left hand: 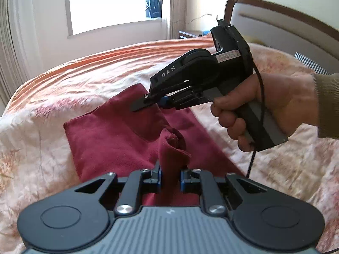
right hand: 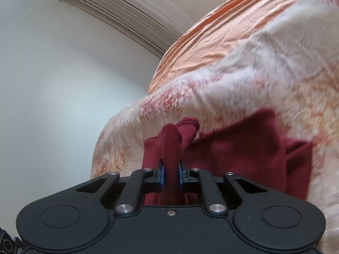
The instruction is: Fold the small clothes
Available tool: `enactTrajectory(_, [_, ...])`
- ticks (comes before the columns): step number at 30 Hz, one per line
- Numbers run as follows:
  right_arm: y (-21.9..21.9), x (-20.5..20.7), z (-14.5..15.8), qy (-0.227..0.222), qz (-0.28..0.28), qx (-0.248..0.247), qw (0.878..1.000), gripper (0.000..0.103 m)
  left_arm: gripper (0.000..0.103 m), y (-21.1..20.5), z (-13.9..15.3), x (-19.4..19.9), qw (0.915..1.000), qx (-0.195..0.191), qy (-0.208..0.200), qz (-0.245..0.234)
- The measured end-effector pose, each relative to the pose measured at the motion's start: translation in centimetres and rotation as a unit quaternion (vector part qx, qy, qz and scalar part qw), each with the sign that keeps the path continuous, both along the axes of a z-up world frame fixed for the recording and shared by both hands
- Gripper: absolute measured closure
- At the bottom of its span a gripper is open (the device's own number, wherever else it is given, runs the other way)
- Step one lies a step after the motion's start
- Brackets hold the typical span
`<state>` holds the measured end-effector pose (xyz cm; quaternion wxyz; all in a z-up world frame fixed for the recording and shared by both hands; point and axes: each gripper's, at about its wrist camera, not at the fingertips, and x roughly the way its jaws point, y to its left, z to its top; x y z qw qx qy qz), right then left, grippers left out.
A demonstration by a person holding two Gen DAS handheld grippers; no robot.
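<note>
A dark red garment (left hand: pixel 110 139) lies on the bed, part of it lifted. My left gripper (left hand: pixel 170 177) is shut on a bunched edge of the red garment, which sticks up between its blue pads. In the left wrist view the right gripper (left hand: pixel 146 103), held by a hand (left hand: pixel 264 110), pinches another edge of the garment farther back. The right wrist view shows my right gripper (right hand: pixel 170 173) shut on a ribbed fold of the red garment (right hand: pixel 239 154), with the rest spread over the bedcover to the right.
The bed wears a cream and orange floral bedcover (left hand: pixel 63 97) with an orange band along its far side. A padded headboard (left hand: pixel 275 21) stands at the right. A bright window (left hand: pixel 118 2) and curtains are behind the bed; a white wall (right hand: pixel 53 84) lies past the bed's edge.
</note>
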<state>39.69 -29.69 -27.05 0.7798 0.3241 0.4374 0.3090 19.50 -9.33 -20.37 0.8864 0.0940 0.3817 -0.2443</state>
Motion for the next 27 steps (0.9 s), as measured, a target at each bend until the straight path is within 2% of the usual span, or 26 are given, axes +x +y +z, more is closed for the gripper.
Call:
enactTrajectory(6, [-3.3, 0.0, 0.3, 0.010, -0.008, -0.025, 1.000, 0.090, 0.087, -2.7, -0.4, 0.2, 0.9998, -0.018, 0.004, -0.011])
enactTrajectory(14, [-6.7, -1.2, -0.6, 0.021, -0.045, -0.013, 0.999, 0.090, 0.087, -4.8, -1.0, 0.5, 0.9992, -0.029, 0.014, -0.022])
enactTrajectory(19, [-7.7, -1.7, -1.5, 0.034, -0.060, -0.004, 0.998, 0.090, 0.087, -4.8, -1.2, 0.6, 0.9991, -0.022, 0.020, -0.029])
enactTrajectory(23, [-7.6, -2.0, -2.8, 0.047, -0.066, -0.020, 0.996, 0.089, 0.087, -5.5, -2.3, 1.0, 0.9988, -0.005, 0.040, -0.029])
enactTrajectory(27, [-8.0, -2.3, -3.5, 0.051, -0.074, -0.019, 0.996, 0.087, 0.087, -5.5, -2.8, 1.5, 0.9982, -0.003, 0.054, -0.026])
